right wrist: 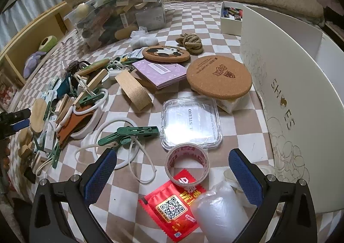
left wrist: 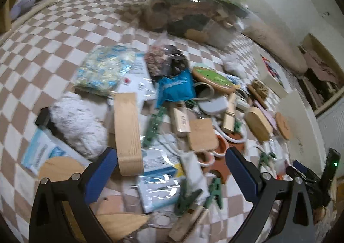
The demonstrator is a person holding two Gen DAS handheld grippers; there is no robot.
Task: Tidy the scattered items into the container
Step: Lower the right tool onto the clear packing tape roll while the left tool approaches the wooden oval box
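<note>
Plainly mid-tidy, with much left on the checked bedspread. Landmark for everything: the clear container, already heaped past its rim with wooden pieces, dark items and a green packet on top.

Right gripper: fingers wide apart, holding nothing. Directly between and just ahead of them, on the near side from the container: a tape roll, lying with its hole facing up and forward, touching a red sachet nearer the camera. Probably the next pick, since the open span already brackets it; one finger inside the ring and one outside looks the likeliest hold. Left of the roll, a green clip, long axis running crosswise to the fingers. Beyond it toward the container: a clear flat case, then a large cork mat.

Left gripper: fingers likewise spread, empty, over a dense pile well short of the container. Just inside its left finger, a wooden oval ring, long axis pointing away toward the container. View motion-blurred, so finer detail not readable.

White shoe box standing open far to the right of the container; contents not visible.
</note>
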